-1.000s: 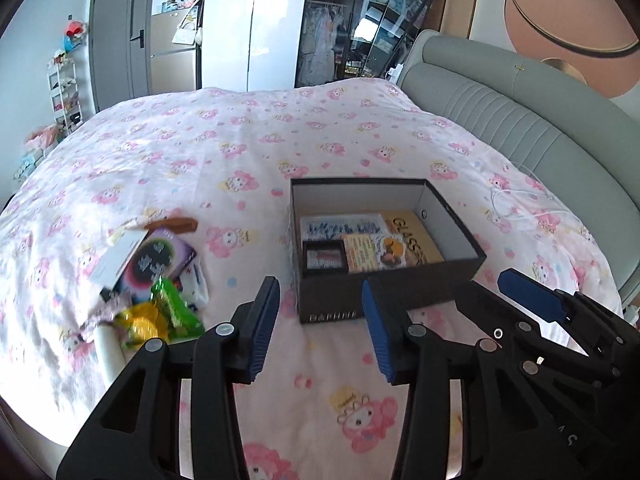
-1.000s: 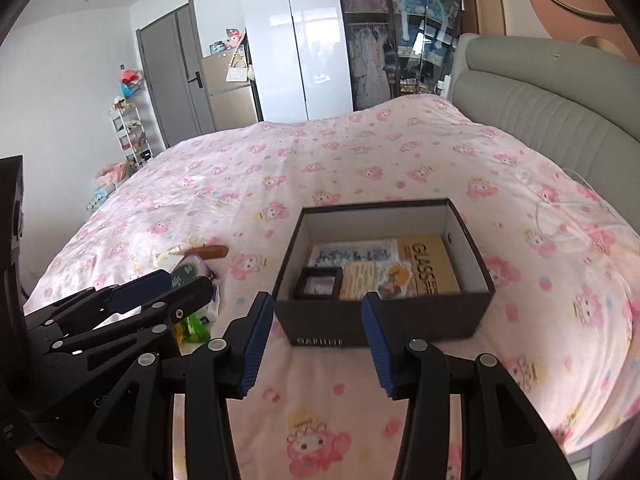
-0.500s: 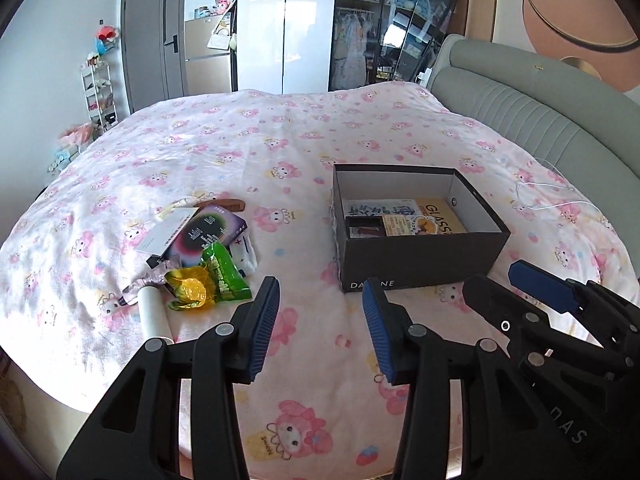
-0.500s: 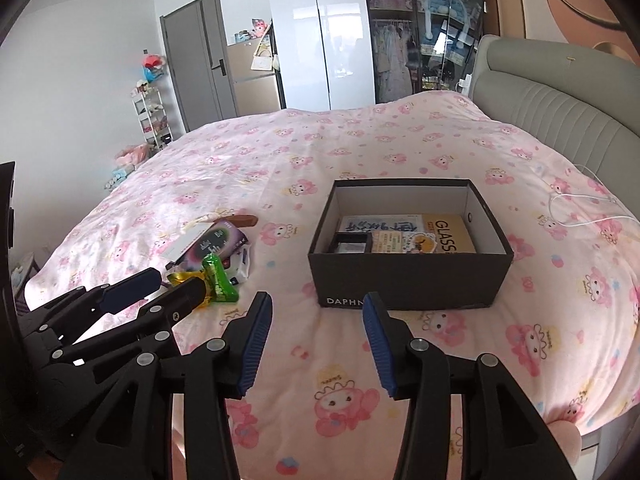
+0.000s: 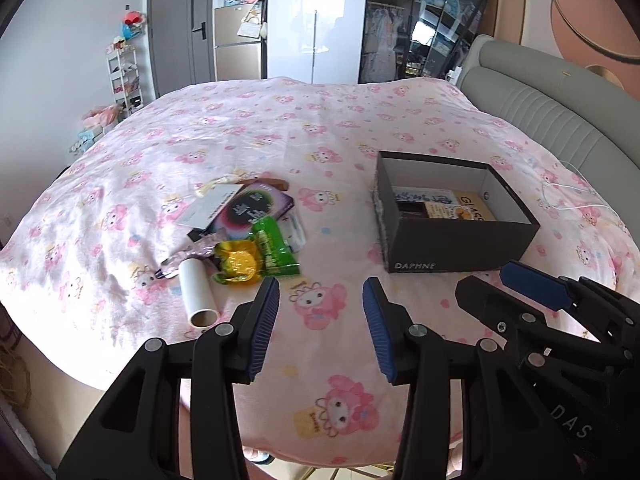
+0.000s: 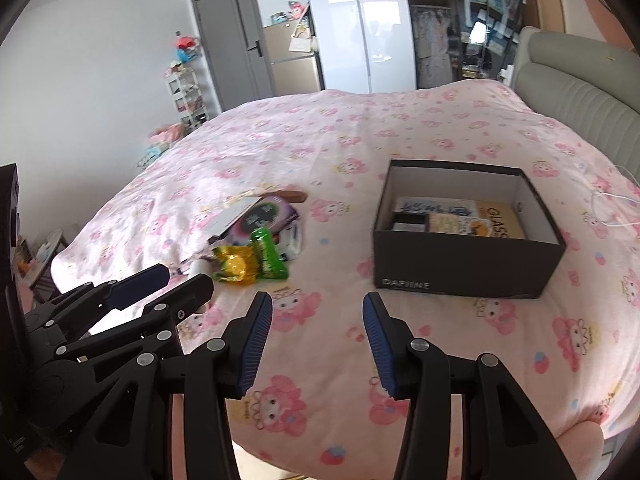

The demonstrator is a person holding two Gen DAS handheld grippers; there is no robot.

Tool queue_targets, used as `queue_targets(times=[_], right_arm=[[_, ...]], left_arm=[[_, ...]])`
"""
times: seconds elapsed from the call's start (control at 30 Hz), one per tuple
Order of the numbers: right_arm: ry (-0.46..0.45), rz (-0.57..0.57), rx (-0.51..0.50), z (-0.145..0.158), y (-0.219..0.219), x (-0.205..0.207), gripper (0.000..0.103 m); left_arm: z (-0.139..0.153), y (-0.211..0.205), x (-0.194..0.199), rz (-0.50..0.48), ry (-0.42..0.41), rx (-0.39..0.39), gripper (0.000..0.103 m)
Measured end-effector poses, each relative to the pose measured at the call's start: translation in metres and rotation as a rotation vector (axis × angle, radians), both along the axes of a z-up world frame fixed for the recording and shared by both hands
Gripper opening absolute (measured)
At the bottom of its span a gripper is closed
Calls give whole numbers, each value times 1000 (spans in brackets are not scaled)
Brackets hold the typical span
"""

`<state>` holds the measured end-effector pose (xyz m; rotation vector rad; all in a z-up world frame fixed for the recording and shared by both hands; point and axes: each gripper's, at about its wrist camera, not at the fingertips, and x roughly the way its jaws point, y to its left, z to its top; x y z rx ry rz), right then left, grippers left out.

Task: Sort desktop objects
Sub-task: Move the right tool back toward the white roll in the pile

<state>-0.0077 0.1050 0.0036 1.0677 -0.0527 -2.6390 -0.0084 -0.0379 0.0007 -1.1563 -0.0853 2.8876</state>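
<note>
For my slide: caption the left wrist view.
Open left gripper hovers over pink quilt, between loose clutter pile and black cardboard box.

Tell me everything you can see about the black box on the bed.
The black box is a lidless rectangular carton, cardboard by its look, dark outside with a pale lining and "DAPHNE" printed on its near wall. It sits upright on the pink cartoon-print bedspread, apart from the pile of loose items to its left. Flat printed cards or booklets lie inside, one yellow. Neither gripper touches it.
</note>
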Motion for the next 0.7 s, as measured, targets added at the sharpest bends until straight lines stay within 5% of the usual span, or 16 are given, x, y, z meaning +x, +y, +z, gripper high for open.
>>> queue_targets(times=[0.7], right_arm=[[-16,212,66,-20,-117,-39,43]], left_arm=[[-25,-116,-7,204,-12,60,44]])
